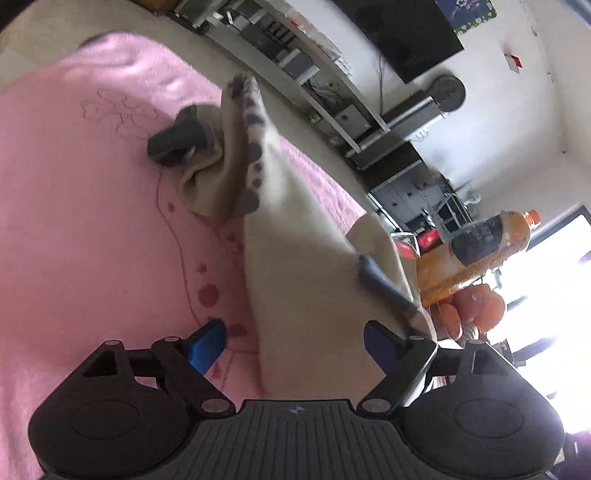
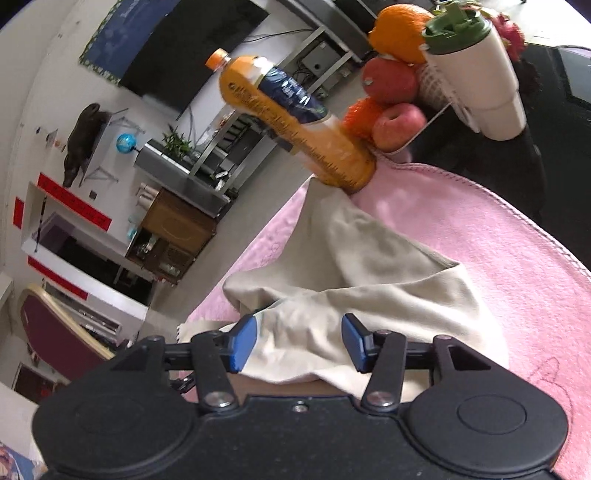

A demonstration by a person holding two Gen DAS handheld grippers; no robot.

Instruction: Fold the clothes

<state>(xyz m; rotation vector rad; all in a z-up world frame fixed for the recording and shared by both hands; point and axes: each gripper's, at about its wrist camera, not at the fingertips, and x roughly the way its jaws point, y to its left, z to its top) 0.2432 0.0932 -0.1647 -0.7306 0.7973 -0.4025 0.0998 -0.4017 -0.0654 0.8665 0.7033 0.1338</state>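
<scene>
Pink cloth (image 1: pixel 74 221) covered the table, with a dark screen (image 1: pixel 406 33) on the far wall. On it lay the beige garment (image 1: pixel 295 266), rumpled, grey-spotted along one edge. An orange bottle (image 2: pixel 295 118) stood at the far edge beside a bowl of fruit (image 2: pixel 391 92). The left claw (image 1: pixel 294 345) was wide open, holding nothing; the right claw (image 2: pixel 299 341) was open too, garment lying between its blue pads (image 2: pixel 242 343).

1. Daylight floods in from a window (image 1: pixel 554 295), blown out to white glare in the left wrist view.
2. Strong fisheye curvature bends walls and shelves near the edges.
3. Motion blur softens the beige cloth (image 1: pixel 295 277) and the orange bottle (image 1: pixel 476 254).
4. Shadows are soft on the pink blanket (image 2: pixel 480 240).
</scene>
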